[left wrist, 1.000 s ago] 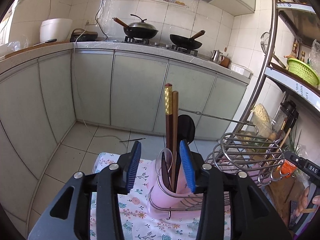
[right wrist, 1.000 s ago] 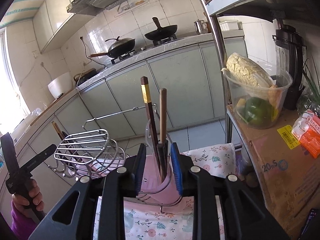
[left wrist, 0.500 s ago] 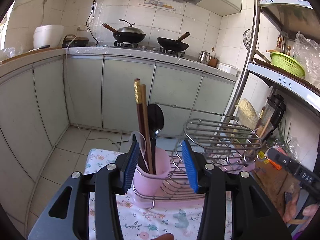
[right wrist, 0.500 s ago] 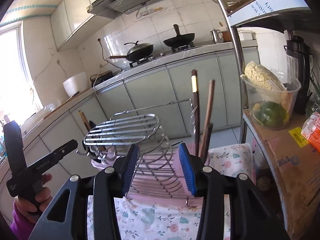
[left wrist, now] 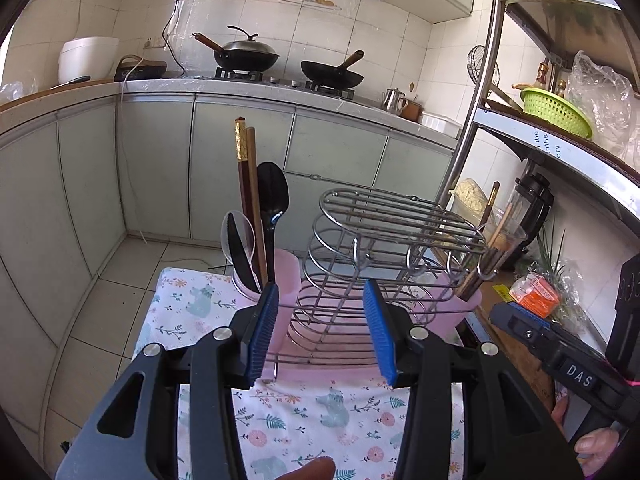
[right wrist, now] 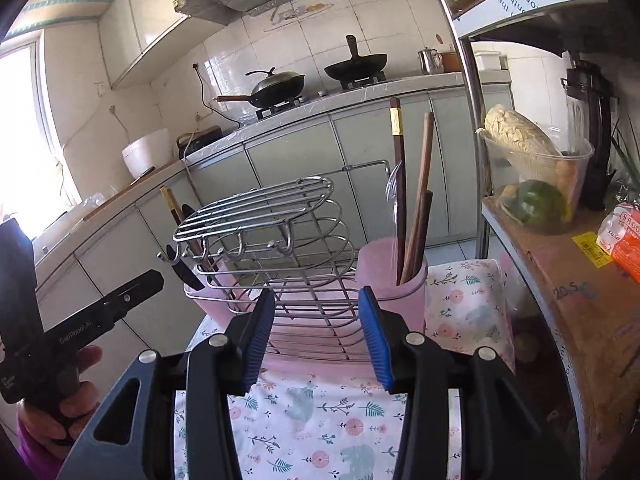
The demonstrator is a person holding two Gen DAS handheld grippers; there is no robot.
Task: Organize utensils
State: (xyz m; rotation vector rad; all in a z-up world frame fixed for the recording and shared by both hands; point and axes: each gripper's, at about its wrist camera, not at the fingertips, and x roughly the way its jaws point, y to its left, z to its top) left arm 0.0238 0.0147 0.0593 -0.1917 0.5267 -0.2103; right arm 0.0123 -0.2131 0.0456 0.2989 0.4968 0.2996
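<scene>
A wire rack (left wrist: 400, 216) stands on a floral cloth (left wrist: 320, 420) between two pink cups. The left cup (left wrist: 286, 276) holds chopsticks (left wrist: 244, 184), a black spoon (left wrist: 272, 192), a clear spoon and a black knife. The right cup (right wrist: 390, 280) holds chopsticks (right wrist: 400, 184) and a clear utensil. My left gripper (left wrist: 322, 332) is open and empty, just short of the rack's front. My right gripper (right wrist: 317, 336) is open too, with nothing between its pads, facing the rack (right wrist: 260, 208). Each gripper shows at the edge of the other's view, held by a hand.
A metal shelf post (right wrist: 472, 112) rises to the right. Beside it a cardboard box (right wrist: 580, 320) carries a tub of vegetables (right wrist: 536, 184) and a blender (right wrist: 592, 128). Kitchen cabinets and a counter with two woks (left wrist: 248, 56) lie beyond a tiled floor.
The right gripper's jaws, narrow around the chopsticks in the right cup a second ago, now stand wide. Both grippers have slid from in front of their cups toward the rack's middle.
</scene>
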